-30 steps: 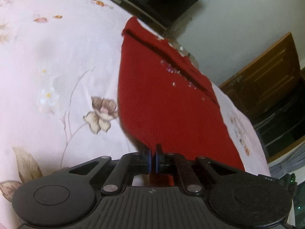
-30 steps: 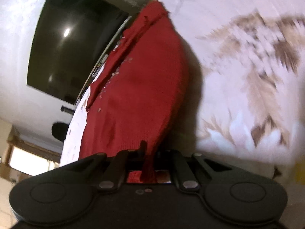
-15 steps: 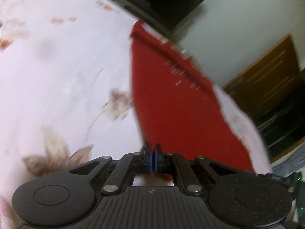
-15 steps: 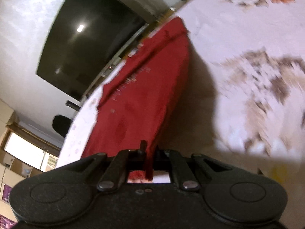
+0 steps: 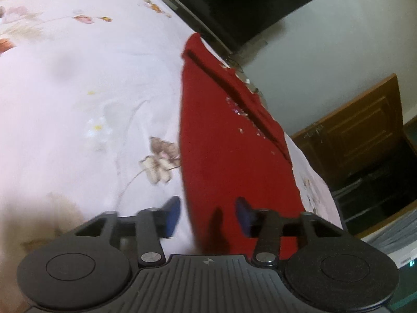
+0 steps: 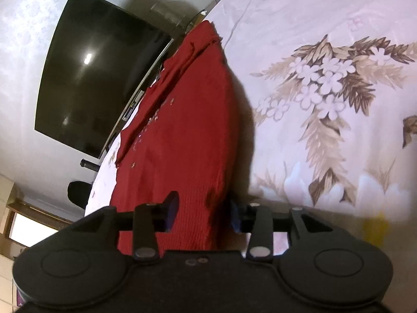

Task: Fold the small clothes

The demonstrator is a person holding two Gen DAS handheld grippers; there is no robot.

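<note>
A small red knit sweater (image 5: 229,140) with sparkly dots lies flat on the floral bedsheet (image 5: 78,99); it also shows in the right wrist view (image 6: 187,120). My left gripper (image 5: 207,215) is open, its blue-padded fingers either side of the sweater's near left corner. My right gripper (image 6: 202,212) is open over the sweater's near right corner. Neither gripper holds the cloth. A sleeve lies folded across the far part of the sweater.
A dark TV screen (image 6: 99,88) stands on the wall past the bed's far edge. A wooden cabinet (image 5: 365,135) is off to the right of the bed. The bedsheet (image 6: 325,91) stretches to both sides of the sweater.
Both grippers were shut on the sweater's near hem corners and pulled it taut; now both have opened and let the hem go, and it lies on the sheet.
</note>
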